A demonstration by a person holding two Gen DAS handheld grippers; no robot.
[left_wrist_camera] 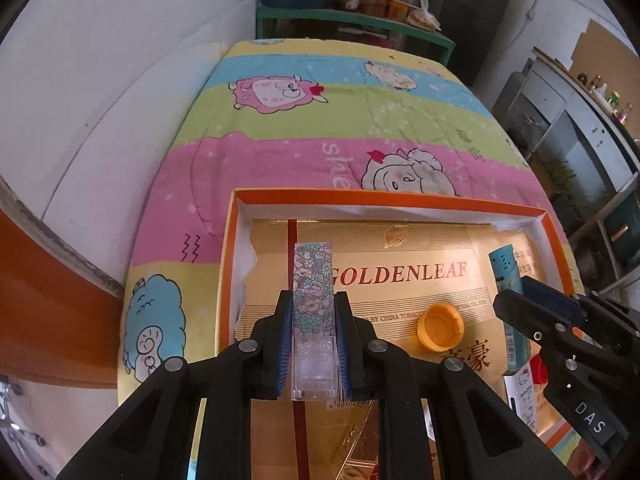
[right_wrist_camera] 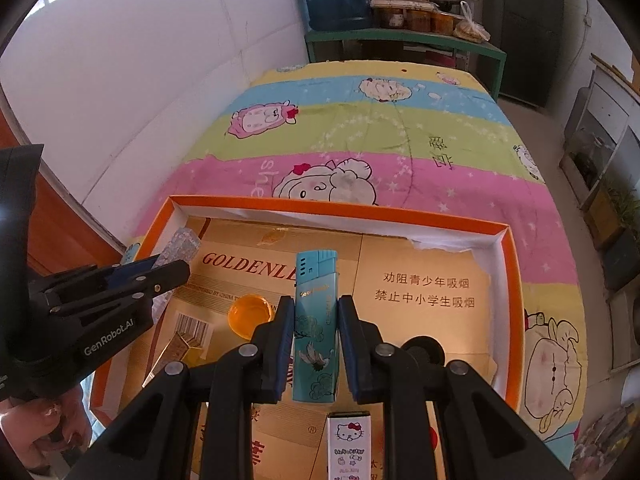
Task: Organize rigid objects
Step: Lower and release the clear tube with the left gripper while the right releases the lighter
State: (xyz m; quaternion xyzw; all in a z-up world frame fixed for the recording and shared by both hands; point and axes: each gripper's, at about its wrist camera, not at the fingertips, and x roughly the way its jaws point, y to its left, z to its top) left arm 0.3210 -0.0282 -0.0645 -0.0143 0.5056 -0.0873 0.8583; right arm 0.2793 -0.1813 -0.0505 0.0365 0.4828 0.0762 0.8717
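Hovering over the orange tray (left_wrist_camera: 230, 240), the left gripper (left_wrist_camera: 313, 320) pinches a floral lighter (left_wrist_camera: 312, 280) at mid-body; the right gripper (right_wrist_camera: 316, 320) pinches a teal lighter (right_wrist_camera: 316, 320) likewise. Both look light, stiff and slick, so flat-side grips seem safest.

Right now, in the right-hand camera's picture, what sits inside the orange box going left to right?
Left gripper holding a floral lighter → orange bottle cap → teal lighter in the right gripper → black round object.
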